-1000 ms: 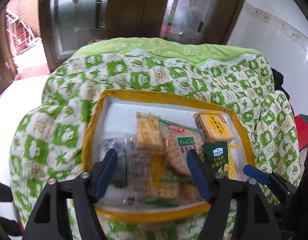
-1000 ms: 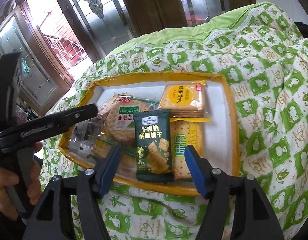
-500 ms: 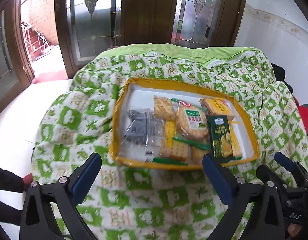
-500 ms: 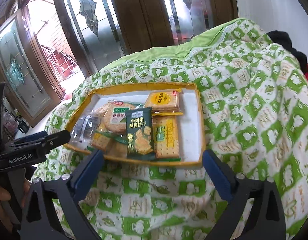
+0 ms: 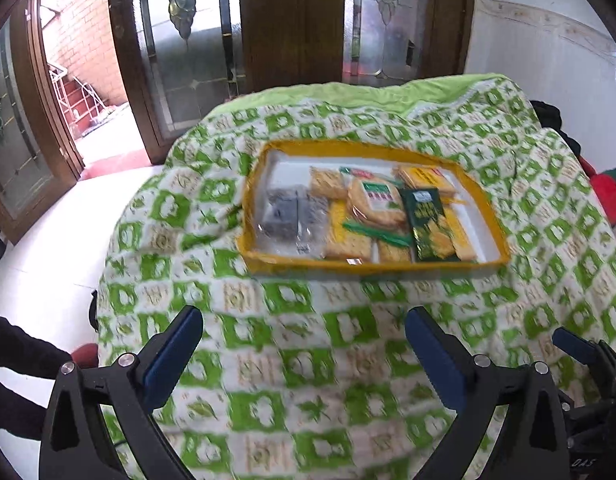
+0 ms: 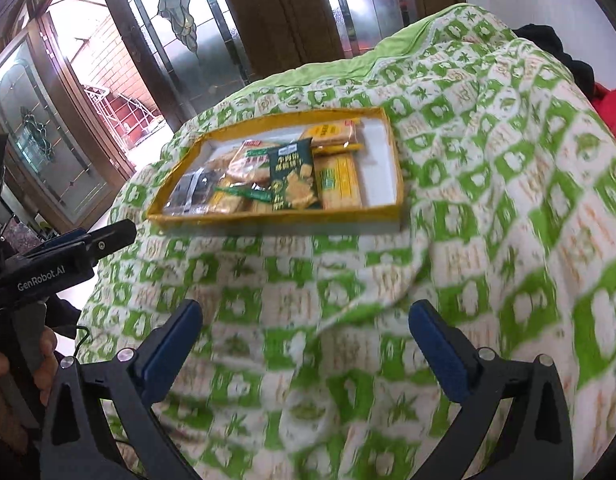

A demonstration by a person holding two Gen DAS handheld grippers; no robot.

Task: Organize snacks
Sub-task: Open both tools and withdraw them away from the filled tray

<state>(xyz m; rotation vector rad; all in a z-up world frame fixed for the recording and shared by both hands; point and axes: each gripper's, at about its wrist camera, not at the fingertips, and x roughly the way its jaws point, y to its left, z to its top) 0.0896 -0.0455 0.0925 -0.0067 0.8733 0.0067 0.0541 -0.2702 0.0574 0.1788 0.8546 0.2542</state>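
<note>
A shallow yellow-rimmed tray with a white floor lies on a green-and-white quilt. In it sit several snack packets: a dark green biscuit packet, a round cracker packet, yellow cracker packs and a clear packet of dark pieces. My left gripper stands open over the quilt, well short of the tray, with nothing between its fingers. My right gripper is likewise open and empty, near the quilt's front.
The quilt covers a rounded table. Wooden doors with leaded glass stand behind, and a white tiled floor lies at the left. A red item lies at the right. A hand holds the left gripper's body.
Both grippers have pulled back from the tray, which now looks smaller and farther. Their jaws went from partly spread over the packets to fully wide. The packets stay in the tray.
</note>
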